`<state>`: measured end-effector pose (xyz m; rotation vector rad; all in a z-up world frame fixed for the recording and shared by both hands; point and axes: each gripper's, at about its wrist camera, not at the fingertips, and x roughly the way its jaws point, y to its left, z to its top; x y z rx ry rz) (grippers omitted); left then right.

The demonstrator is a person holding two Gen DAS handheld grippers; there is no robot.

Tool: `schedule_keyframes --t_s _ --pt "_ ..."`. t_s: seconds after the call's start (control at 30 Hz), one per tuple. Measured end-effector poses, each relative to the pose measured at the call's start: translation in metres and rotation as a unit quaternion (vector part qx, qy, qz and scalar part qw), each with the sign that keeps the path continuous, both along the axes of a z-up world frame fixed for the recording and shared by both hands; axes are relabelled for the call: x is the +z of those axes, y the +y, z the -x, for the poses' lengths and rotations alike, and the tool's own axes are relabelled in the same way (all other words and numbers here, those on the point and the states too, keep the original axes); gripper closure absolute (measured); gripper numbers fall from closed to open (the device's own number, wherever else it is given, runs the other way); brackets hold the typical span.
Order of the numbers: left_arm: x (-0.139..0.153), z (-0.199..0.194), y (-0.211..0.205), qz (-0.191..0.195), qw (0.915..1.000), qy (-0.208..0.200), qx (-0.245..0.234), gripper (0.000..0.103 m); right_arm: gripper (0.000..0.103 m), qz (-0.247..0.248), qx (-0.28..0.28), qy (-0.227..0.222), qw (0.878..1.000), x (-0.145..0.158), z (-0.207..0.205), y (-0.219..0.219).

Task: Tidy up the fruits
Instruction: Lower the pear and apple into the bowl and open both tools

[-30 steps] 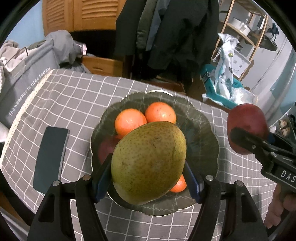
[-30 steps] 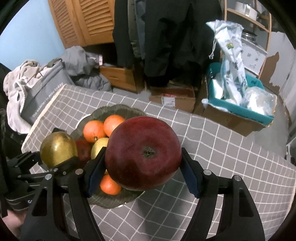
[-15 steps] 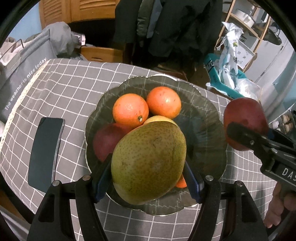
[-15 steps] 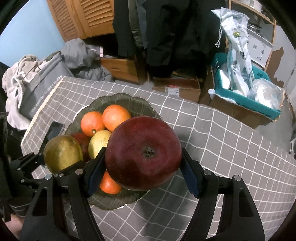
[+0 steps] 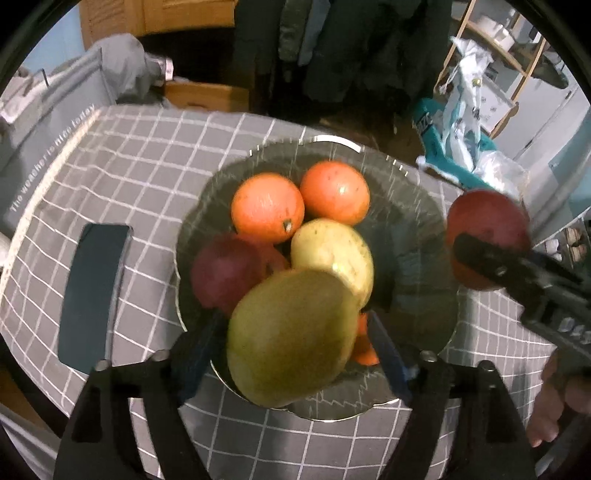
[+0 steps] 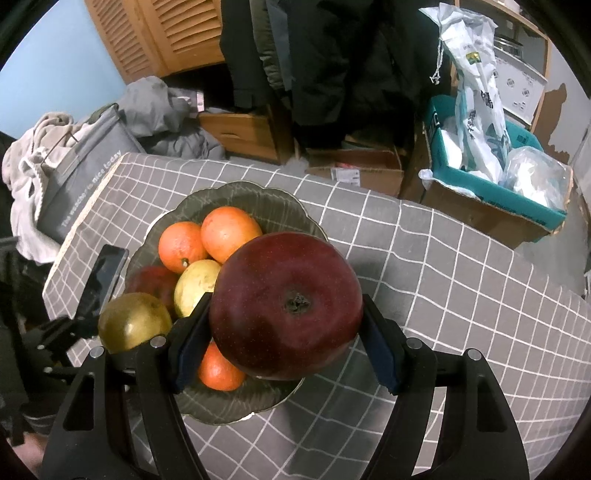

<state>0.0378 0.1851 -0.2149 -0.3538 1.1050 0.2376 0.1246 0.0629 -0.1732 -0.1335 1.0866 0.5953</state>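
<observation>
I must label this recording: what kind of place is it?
Probably a lived-in home room, not a lab: dark coats hang behind the grey checked tablecloth, a louvred wooden cabinet stands against the blue wall, and crumpled grey clothes lie piled nearby.

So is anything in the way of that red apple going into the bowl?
Nothing covers the bowl, but fruit fills its left side. The apple hangs over the emptier right side; one orange lies beneath it.

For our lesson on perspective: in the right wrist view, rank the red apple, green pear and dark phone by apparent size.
1. red apple, though nearest the camera
2. green pear
3. dark phone, looks about like the pear; unsure
</observation>
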Motion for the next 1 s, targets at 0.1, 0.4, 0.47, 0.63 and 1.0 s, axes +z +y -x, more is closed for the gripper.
schedule_keyframes --t_s 0.1,0.4,0.47,0.63,1.0 --pt "0.010 0.002 0.004 -0.007 0.9999 -0.014 0.005 0.016 0.028 0.001 0.000 0.004 1.000 -0.001 0.000 0.001" --pt "0.018 0.005 0.016 -0.019 0.9990 -0.028 0.029 0.016 0.028 0.025 0.022 0.017 0.999 -0.013 0.004 0.011" --pt "0.020 0.005 0.018 -0.025 0.9988 -0.029 0.030 0.016 0.028 0.035 0.026 0.018 0.999 -0.015 0.006 0.014" --pt "0.021 0.008 0.022 -0.024 0.9985 -0.029 0.038 0.016 0.027 0.054 0.030 0.020 0.998 -0.025 0.008 0.017" --pt "0.030 0.011 0.024 -0.025 0.9980 -0.038 0.045 0.016 0.018 0.019 0.010 -0.027 0.999 0.014 0.004 0.007"
